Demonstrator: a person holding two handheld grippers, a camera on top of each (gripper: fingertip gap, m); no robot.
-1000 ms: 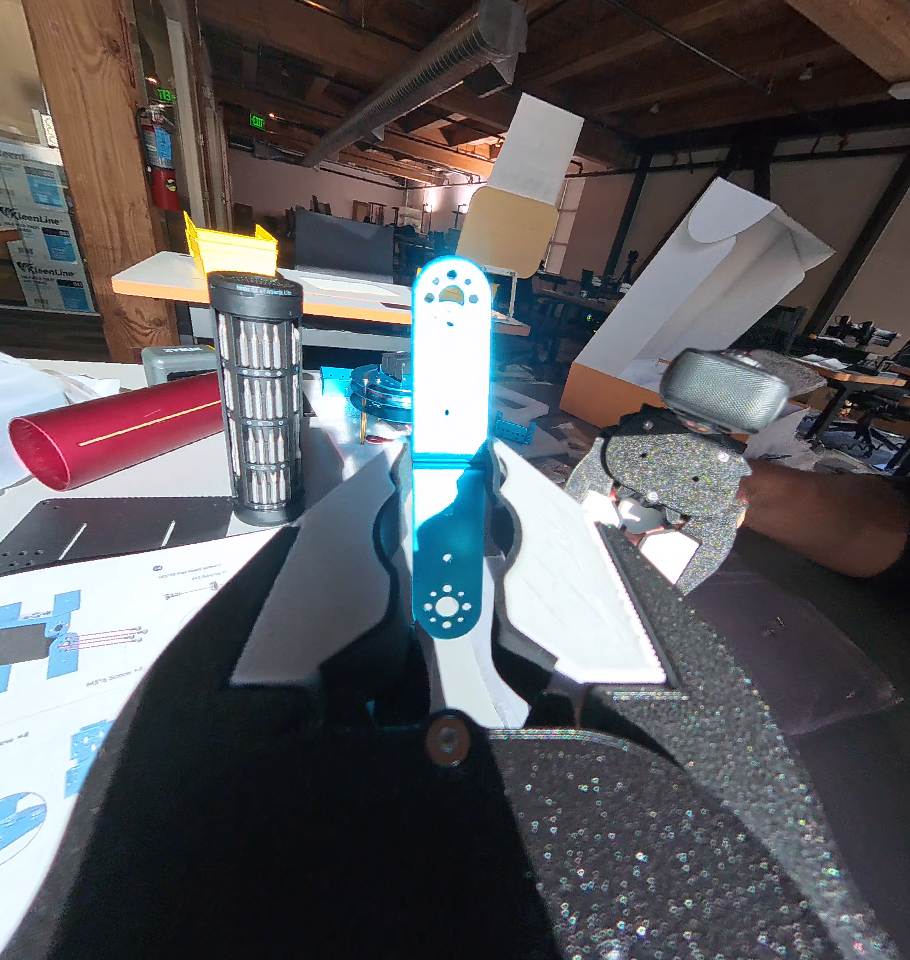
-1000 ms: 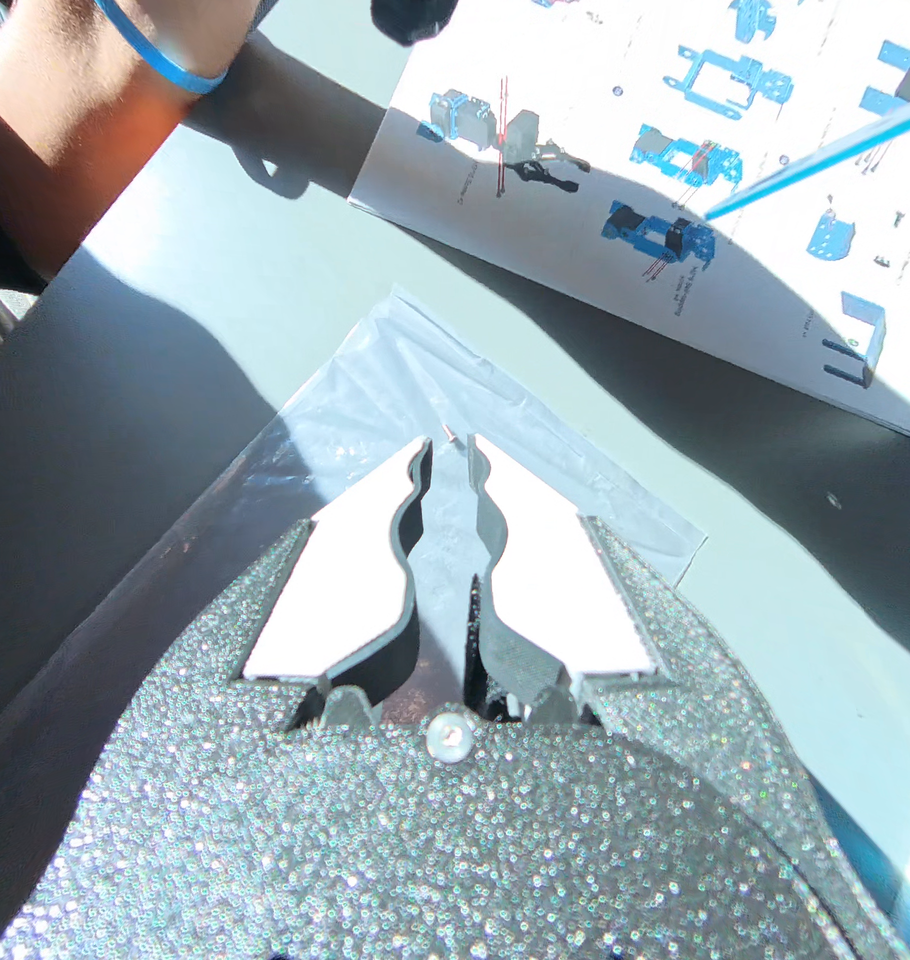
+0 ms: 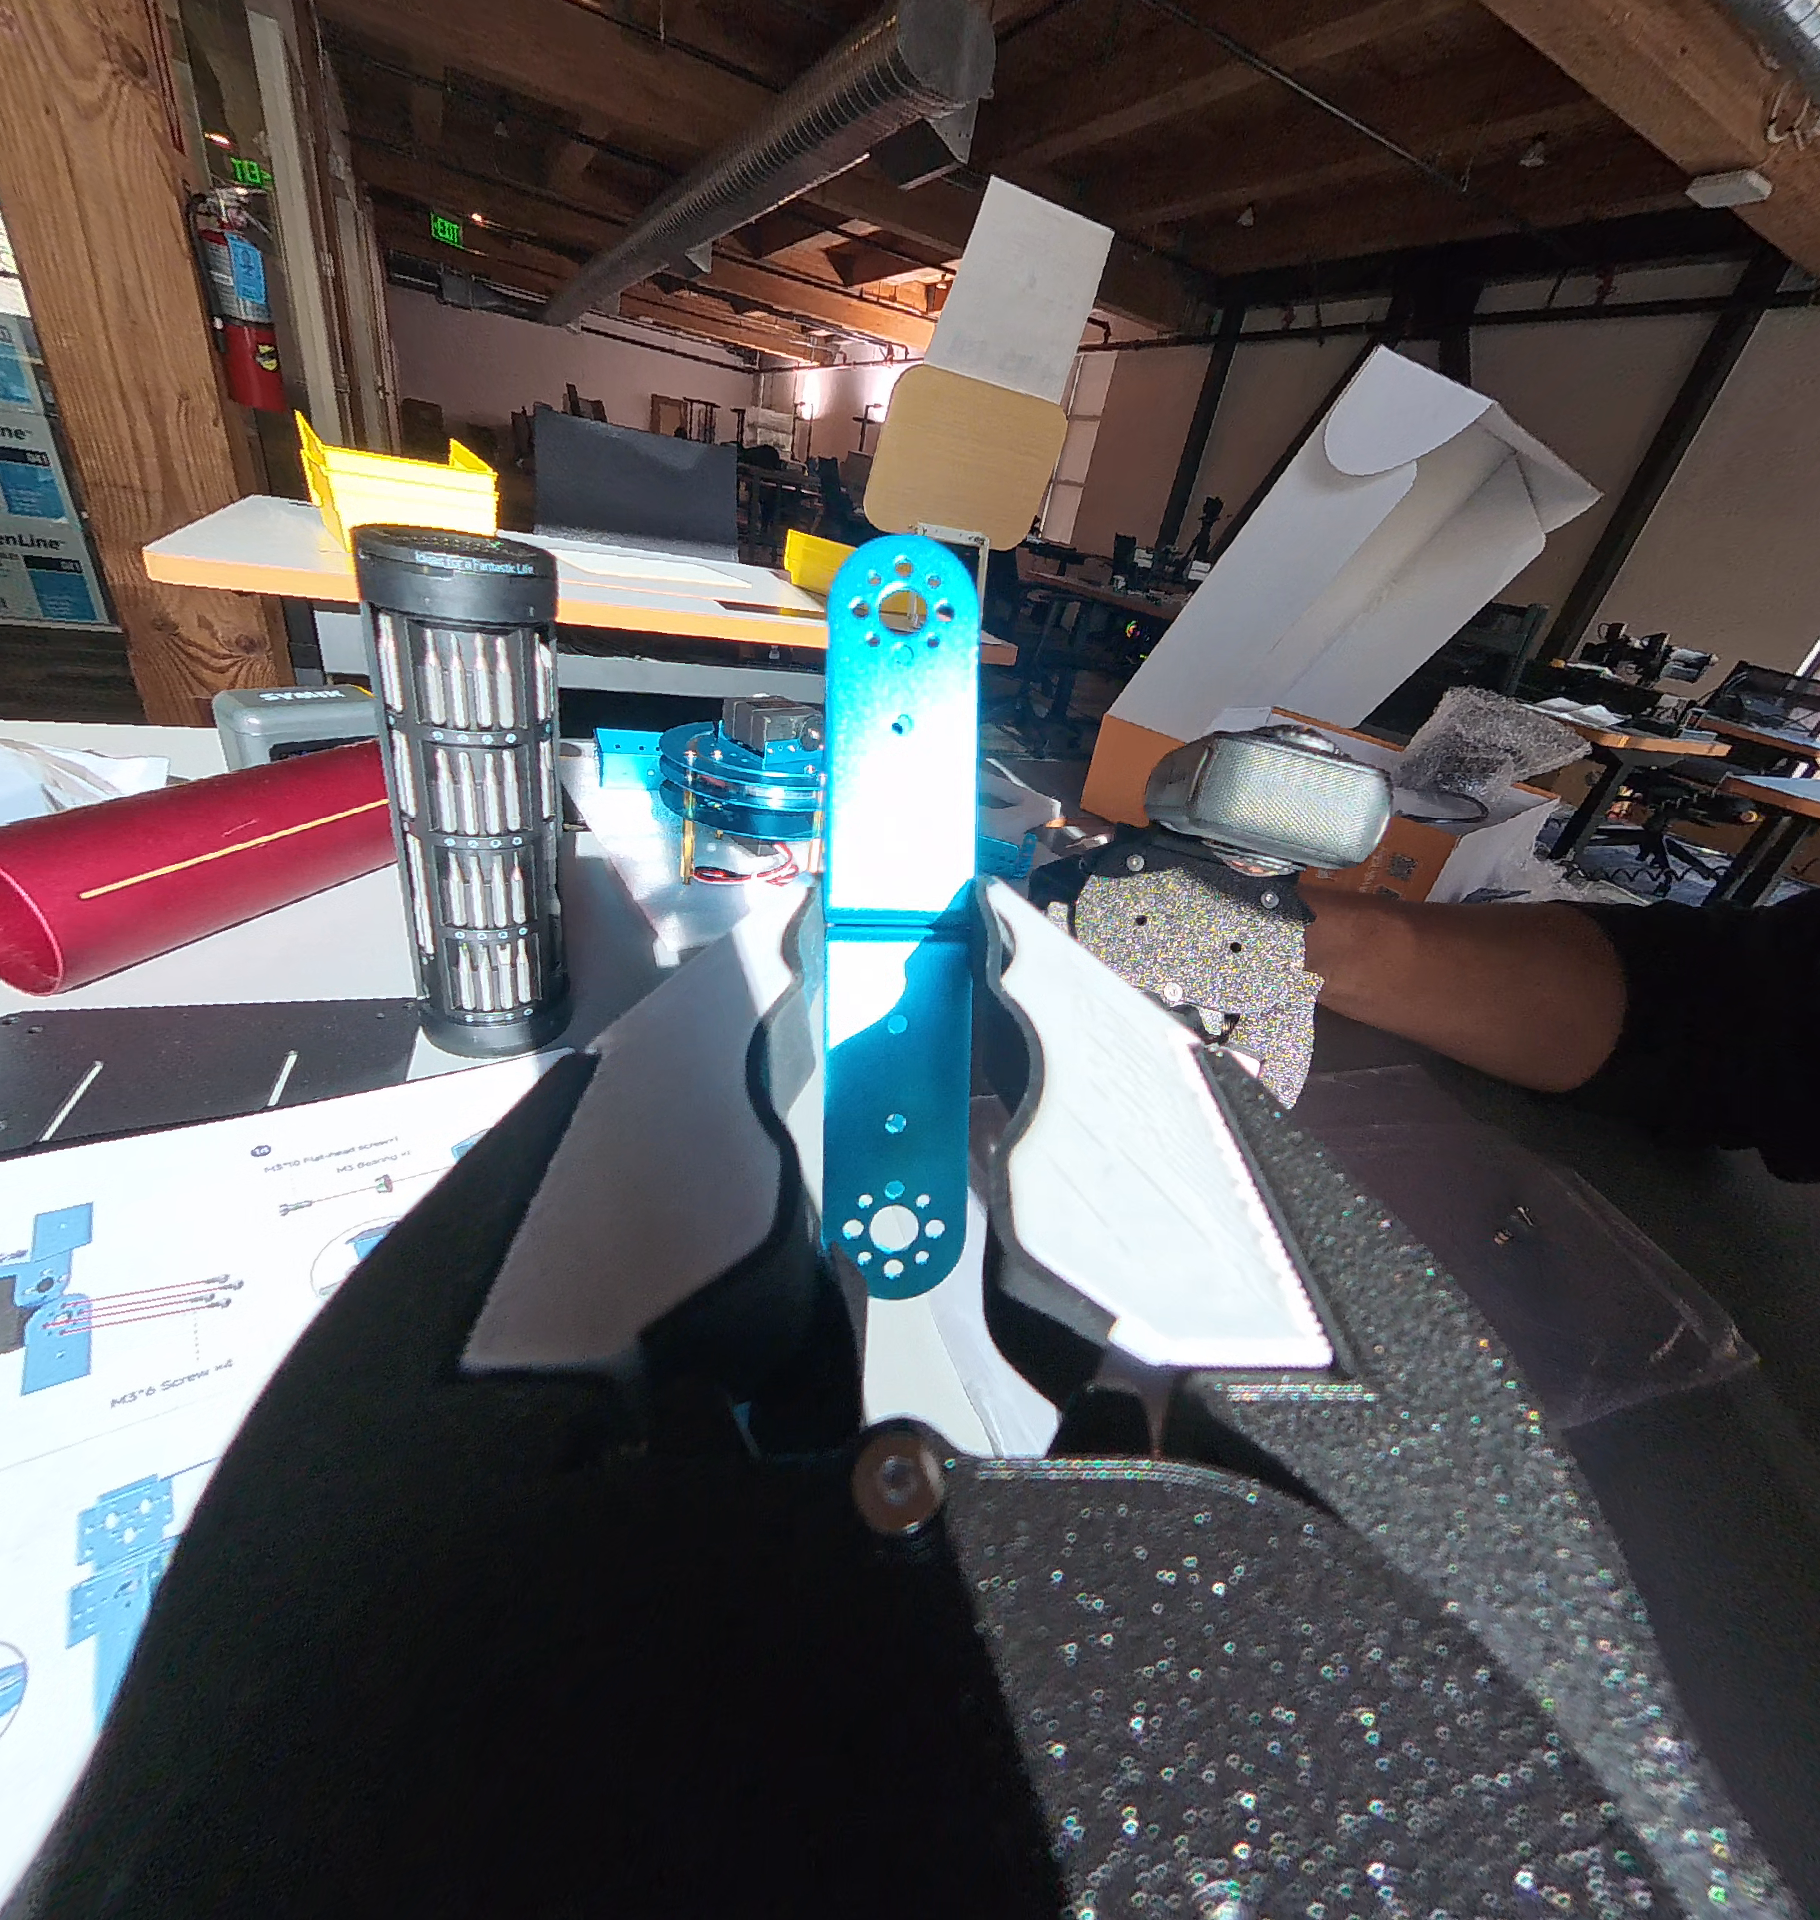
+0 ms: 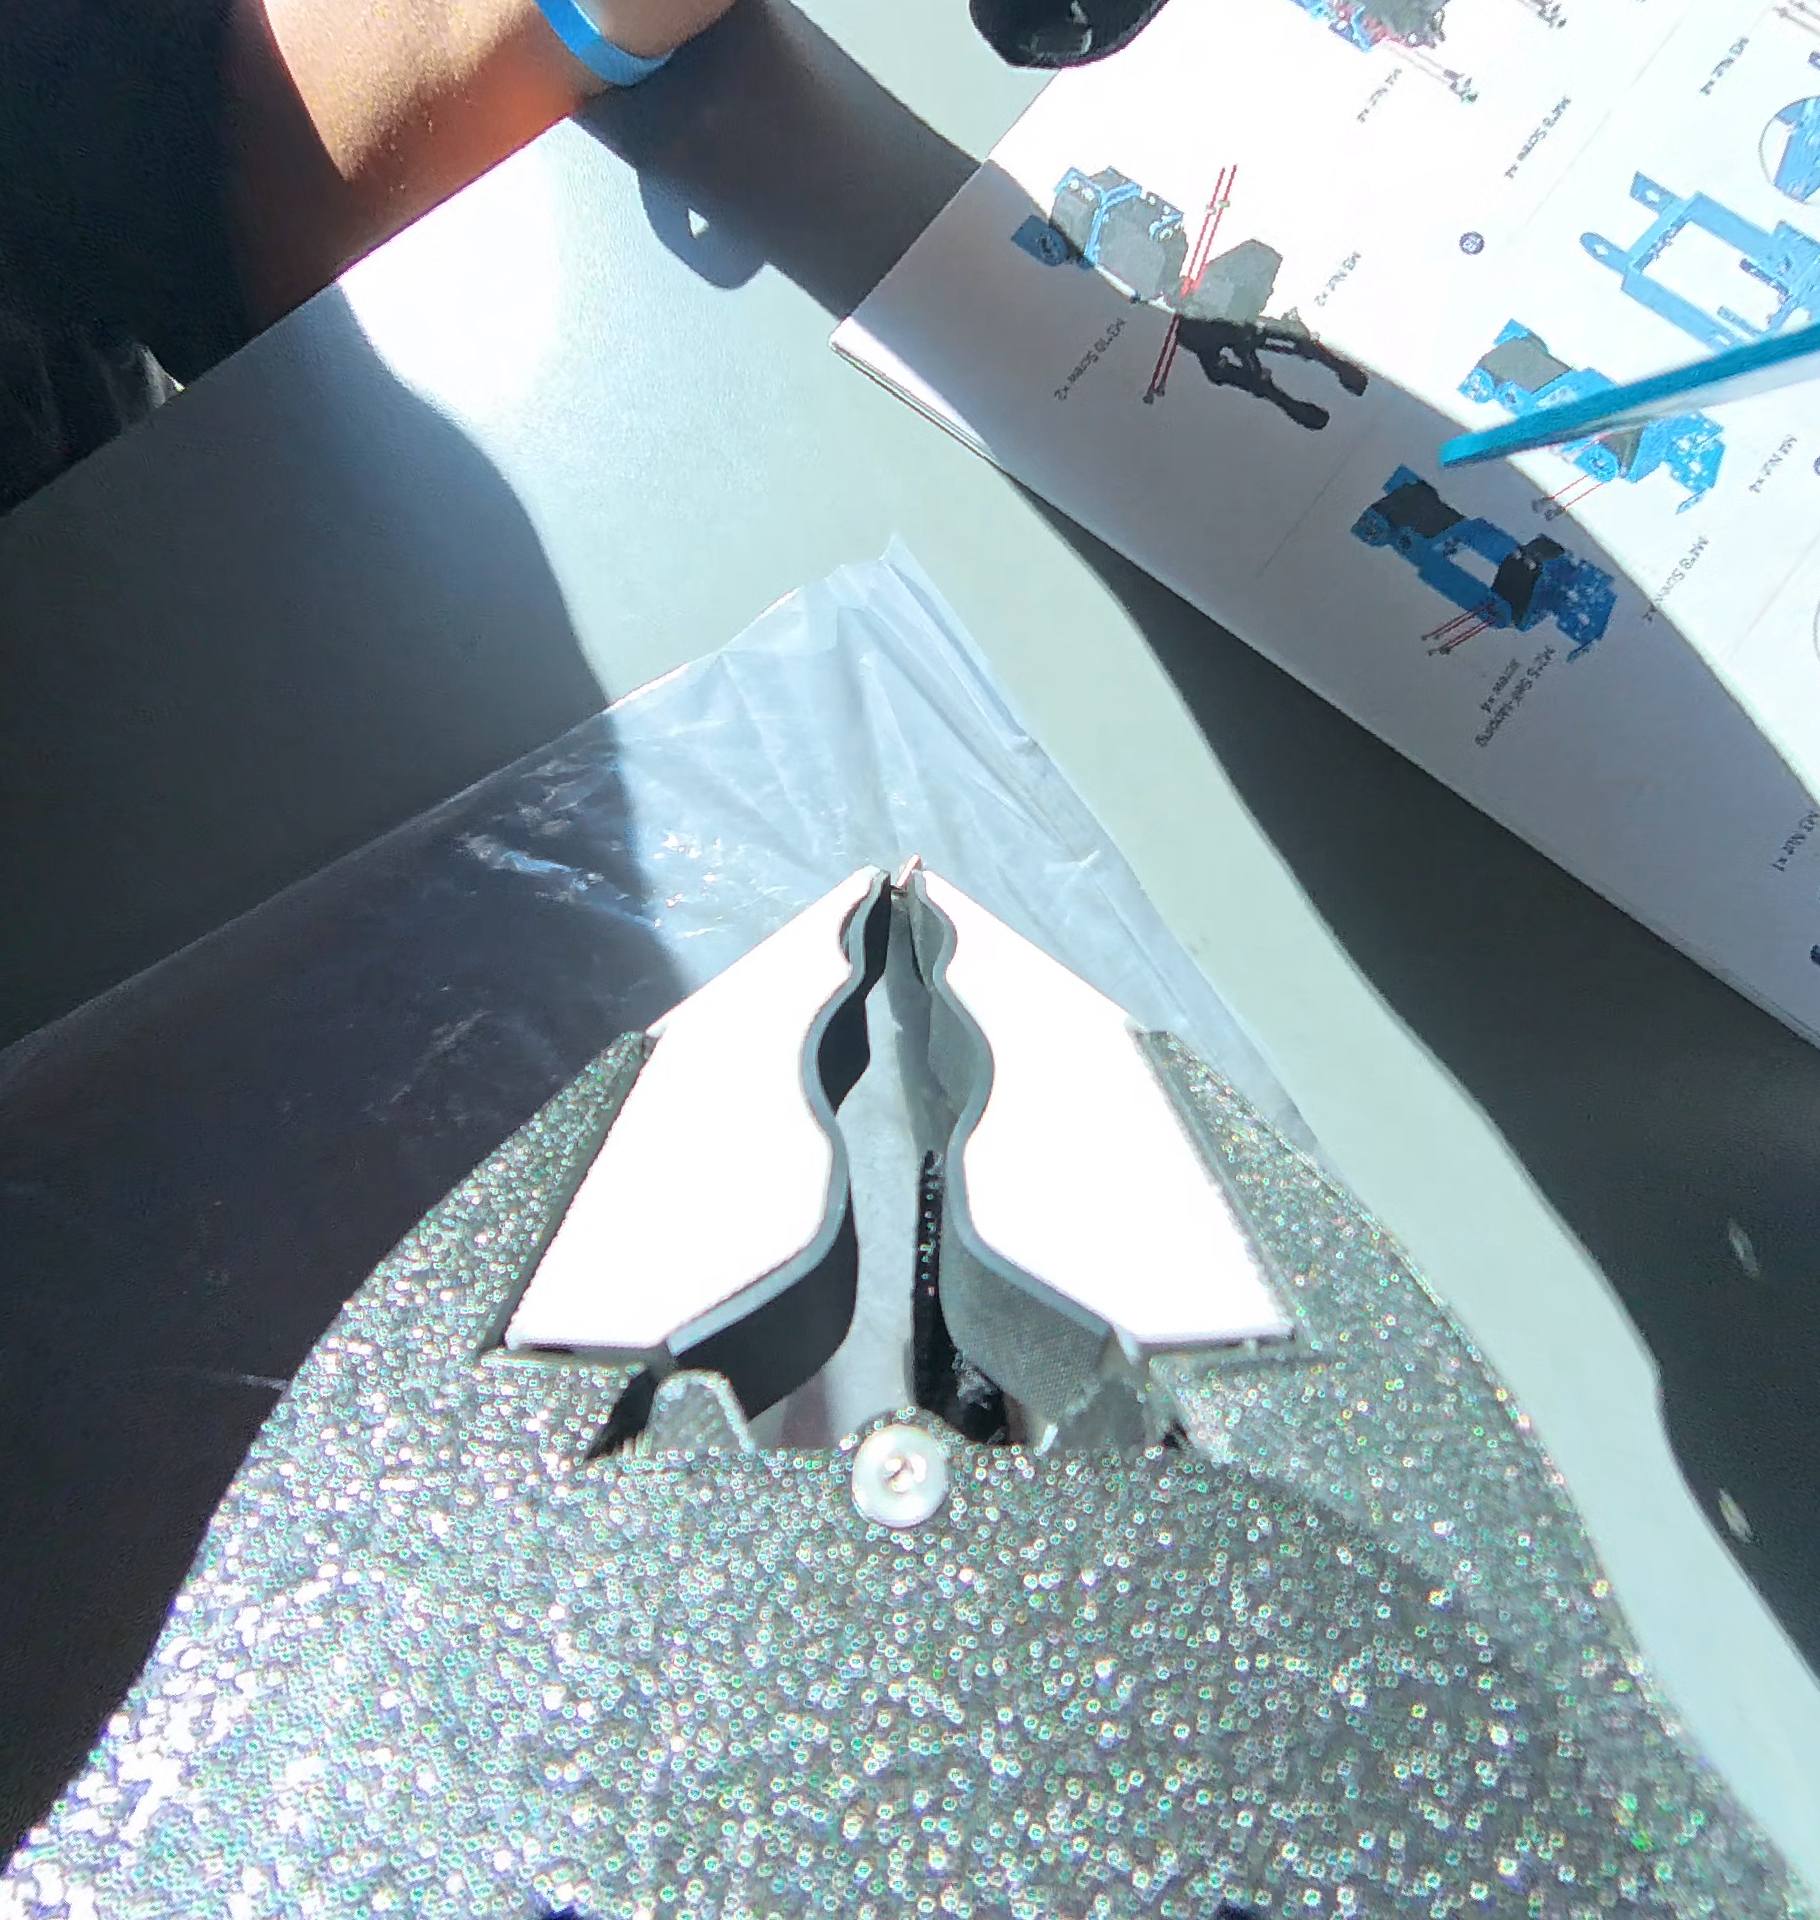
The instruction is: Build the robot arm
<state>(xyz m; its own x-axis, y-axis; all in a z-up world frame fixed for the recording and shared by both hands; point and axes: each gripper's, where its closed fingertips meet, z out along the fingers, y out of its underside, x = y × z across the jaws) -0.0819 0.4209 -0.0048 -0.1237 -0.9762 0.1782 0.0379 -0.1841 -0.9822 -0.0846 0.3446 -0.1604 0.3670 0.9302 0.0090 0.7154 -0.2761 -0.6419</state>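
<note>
Upright, blue bracket (image 3: 898,831) clamped between left gripper (image 3: 895,935) jaws (bend level with tips).

I see blue bracket (image 3: 901,790), dark red tube (image 3: 173,857), black bit holder (image 3: 464,790), glitter-speckled silver right gripper (image 4: 901,883); tiny pinched piece maybe pinkish.

One blue metal bracket (image 3: 901,894), folded at mid-length; one black cylindrical bit holder (image 3: 464,790); one red tube (image 3: 158,857); one black perforated plate (image 3: 158,1060); one printed instruction sheet (image 3: 158,1288); one clear plastic bag (image 4: 781,748). Two glittered tools: the left tool (image 3: 901,935) and the right tool (image 4: 898,883); one round blue assembly with a grey block on top (image 3: 750,774). Behind: one stack of yellow bins (image 3: 397,483), one red fire extinguisher (image 3: 251,332), one leaning white carton (image 3: 1384,582).
</note>
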